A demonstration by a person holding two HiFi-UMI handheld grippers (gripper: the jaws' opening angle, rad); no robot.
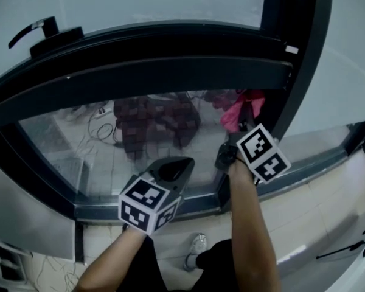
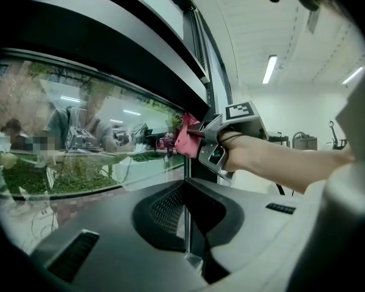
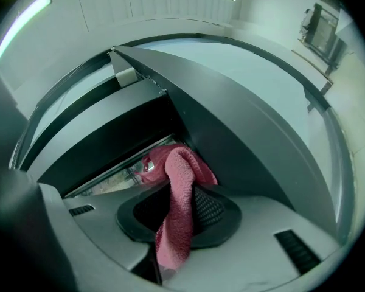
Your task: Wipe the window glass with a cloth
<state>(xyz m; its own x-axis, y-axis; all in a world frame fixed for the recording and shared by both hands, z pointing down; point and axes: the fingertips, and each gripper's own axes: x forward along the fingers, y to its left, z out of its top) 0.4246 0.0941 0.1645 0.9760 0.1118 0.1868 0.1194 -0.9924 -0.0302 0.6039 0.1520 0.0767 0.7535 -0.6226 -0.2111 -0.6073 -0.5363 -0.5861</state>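
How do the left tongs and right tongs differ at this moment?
Grip: the right tongs are clamped on the pink cloth, while the left tongs are closed on nothing.
Place: the right tongs hold the cloth up at the right end of the window glass, beside the dark frame; the left tongs sit lower and further left, near the pane's bottom edge.
Shared: both point toward the glass and carry a marker cube.
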